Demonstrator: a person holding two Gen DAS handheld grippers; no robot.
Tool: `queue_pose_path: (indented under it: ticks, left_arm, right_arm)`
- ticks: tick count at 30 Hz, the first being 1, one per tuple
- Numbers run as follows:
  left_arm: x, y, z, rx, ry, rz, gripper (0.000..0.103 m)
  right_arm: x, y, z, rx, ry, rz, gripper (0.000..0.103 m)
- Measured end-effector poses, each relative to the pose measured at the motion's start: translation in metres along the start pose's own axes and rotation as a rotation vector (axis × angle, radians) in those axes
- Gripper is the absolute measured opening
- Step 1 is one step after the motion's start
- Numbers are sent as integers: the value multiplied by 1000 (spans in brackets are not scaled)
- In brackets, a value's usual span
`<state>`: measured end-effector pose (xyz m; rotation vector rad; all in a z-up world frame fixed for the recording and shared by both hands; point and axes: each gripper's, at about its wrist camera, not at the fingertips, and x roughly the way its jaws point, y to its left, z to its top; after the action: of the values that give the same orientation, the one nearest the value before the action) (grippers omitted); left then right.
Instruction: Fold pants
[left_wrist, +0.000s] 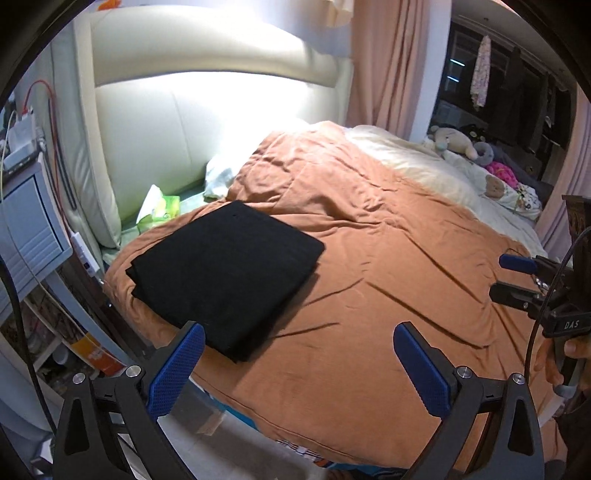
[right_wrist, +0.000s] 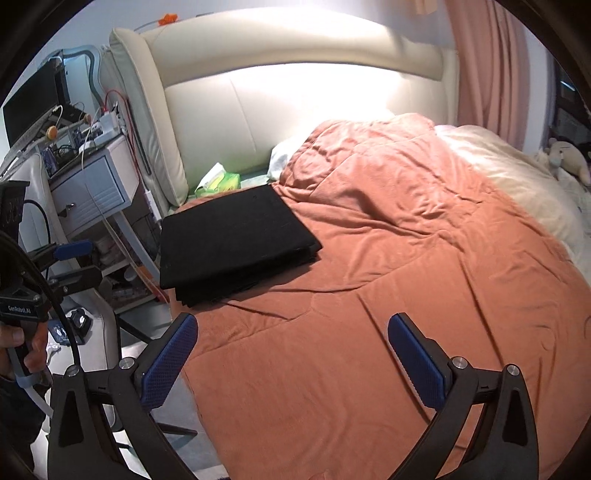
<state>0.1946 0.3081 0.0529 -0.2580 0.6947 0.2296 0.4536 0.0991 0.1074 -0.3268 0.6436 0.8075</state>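
- Left wrist view shows the pants (left_wrist: 225, 277) lying as a neat, flat black rectangle on the orange blanket (left_wrist: 369, 258), near the bed's side edge toward the cream headboard (left_wrist: 207, 110).
- Folding looks finished, to my eye: the cloth is stacked in several layers, with the edges lined up and no leg or waistband trailing loose.
- Left gripper (left_wrist: 299, 365) has its jaws spread wide, with nothing between the blue pads; the near corner of the pants sits just beyond its left pad, apart from it.
- Right gripper (right_wrist: 291, 354) is likewise spread wide and holds nothing; only bare blanket shows between its pads, and the pants lie well ahead and to the left of it.
- Each gripper also shows at the edge of the other's view, held in a hand (right_wrist: 26, 347) and clear of the cloth.
- Little seems left, as I judge it, beyond perhaps squaring the stack.
- Seen from the right wrist, the layered edges show as thin dark lines along the near side and right corner; the lower layers peek out slightly there.
- Fabric looks matte, dark and smooth on top, with no visible wrinkles; detail such as seams or pockets is too dark to make out.
- A green tissue pack (right_wrist: 218, 182) lies just beyond the far edge of the pants.
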Motion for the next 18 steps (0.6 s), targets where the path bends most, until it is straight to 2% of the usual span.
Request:
queue_pose_path:
  ticks: [18]
  left_arm:
    - [-67,-79,-27,84,-74,-26,103]
  right_arm:
    - [-131,-10,-67,69,-86,-67,103]
